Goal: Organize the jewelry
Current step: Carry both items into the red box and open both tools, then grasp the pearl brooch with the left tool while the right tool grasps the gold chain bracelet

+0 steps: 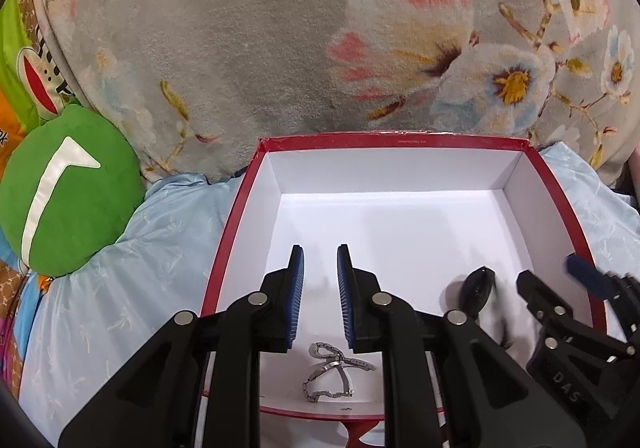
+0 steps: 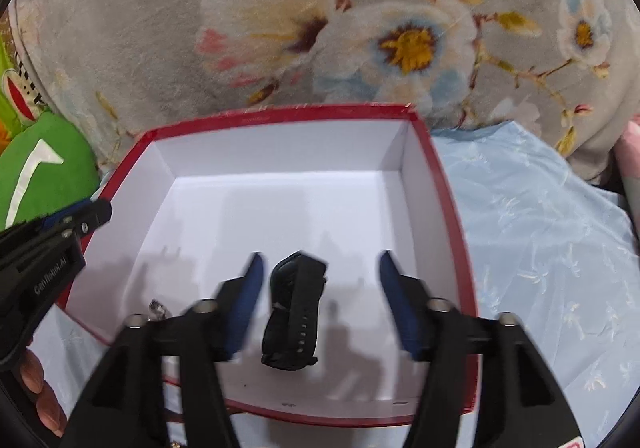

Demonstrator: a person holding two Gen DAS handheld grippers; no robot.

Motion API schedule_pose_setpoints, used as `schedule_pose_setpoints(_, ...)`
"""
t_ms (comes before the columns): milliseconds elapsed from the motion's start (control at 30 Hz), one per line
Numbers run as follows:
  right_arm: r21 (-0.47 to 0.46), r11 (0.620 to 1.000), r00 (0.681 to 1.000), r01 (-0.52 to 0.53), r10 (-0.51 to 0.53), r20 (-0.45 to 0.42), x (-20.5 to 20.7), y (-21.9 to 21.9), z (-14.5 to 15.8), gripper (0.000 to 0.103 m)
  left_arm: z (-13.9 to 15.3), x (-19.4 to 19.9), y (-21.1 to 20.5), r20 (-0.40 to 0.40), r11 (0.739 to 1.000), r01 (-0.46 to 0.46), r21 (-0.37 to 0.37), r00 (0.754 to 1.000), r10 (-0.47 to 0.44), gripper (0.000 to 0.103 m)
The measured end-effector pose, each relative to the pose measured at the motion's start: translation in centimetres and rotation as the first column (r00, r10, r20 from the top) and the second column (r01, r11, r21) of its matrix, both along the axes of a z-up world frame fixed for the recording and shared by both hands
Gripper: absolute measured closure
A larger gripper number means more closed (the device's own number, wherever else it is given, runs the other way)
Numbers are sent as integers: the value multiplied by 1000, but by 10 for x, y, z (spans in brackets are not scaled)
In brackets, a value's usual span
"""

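A red box with a white inside (image 1: 248, 183) (image 2: 440, 183) stands open on the bed. A silver chain bracelet (image 1: 332, 372) lies on the box floor near the front wall; a bit of it shows in the right wrist view (image 2: 157, 308). A black watch (image 2: 294, 308) (image 1: 478, 288) lies on the box floor to the right. My left gripper (image 1: 320, 272) is open and empty above the bracelet. My right gripper (image 2: 320, 280) is open wide, its fingers on either side of the watch, not touching it.
The box rests on a light blue sheet (image 1: 132, 280) (image 2: 540, 248). A grey floral blanket (image 1: 280, 27) (image 2: 360, 7) rises behind it. A green cushion (image 1: 68, 187) (image 2: 36, 171) lies to the left.
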State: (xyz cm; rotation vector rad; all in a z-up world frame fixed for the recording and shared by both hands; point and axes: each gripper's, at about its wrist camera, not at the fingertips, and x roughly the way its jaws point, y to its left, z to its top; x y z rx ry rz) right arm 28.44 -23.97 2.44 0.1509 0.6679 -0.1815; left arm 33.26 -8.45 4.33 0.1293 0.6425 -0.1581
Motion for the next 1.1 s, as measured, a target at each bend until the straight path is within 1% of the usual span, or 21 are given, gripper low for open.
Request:
schedule_pose_setpoints(33, -5, 1000, 1000, 5, -5, 12, -2, -1, 4, 38, 0, 0, 1, -1, 1000, -2, -3, 1000, 2, 83)
schedule_pose_setpoints(200, -25, 1000, 998, 11, -10, 54, -19, 0, 24, 38, 3, -6, 6, -11, 1000, -11, -6, 1000, 11, 82)
schedule_pose_setpoints(267, -23, 1000, 997, 15, -13, 74, -31, 1, 34, 38, 6, -12, 8, -9, 1000, -10, -7, 1000, 10, 76)
schedule_pose_setpoints(333, -13, 1000, 996, 13, -12, 93, -44, 2, 42, 38, 12, -22, 10, 6, 1000, -14, -7, 1000, 14, 60)
schedule_pose_setpoints(433, 9, 1000, 993, 7, -8, 118, -67, 3, 55, 38, 25, -43, 14, 46, 1000, -17, 3, 999, 17, 45)
schedule_pose_setpoints(500, 14, 1000, 991, 3, -4, 131, -83, 6, 62, 38, 32, -58, 16, 62, 1000, -15, 8, 998, 14, 40)
schedule_pose_setpoints(633, -1, 1000, 988, -2, 2, 152, -117, 15, 72, 38, 44, -88, 20, 62, 1000, 6, 8, 998, -6, 39)
schedule_pose_setpoints(700, -13, 1000, 988, -1, 3, 153, -136, 20, 73, 38, 47, -107, 28, 61, 1000, 11, 2, 998, -11, 38)
schedule_pose_setpoints(800, -18, 1000, 990, -14, 17, 141, -166, 27, 68, 38, 45, -130, 43, 41, 1000, 16, -17, 999, -15, 34)
schedule_pose_setpoints(900, -22, 999, 994, -30, 32, 106, -192, 36, 55, 38, 35, -151, 58, 9, 1000, 14, -11, 1000, -14, 34)
schedule_pose_setpoints(1100, 9, 999, 999, -44, 44, 23, -229, 50, 19, 38, -6, -186, 84, -96, 1000, 19, -2, 995, -19, 34)
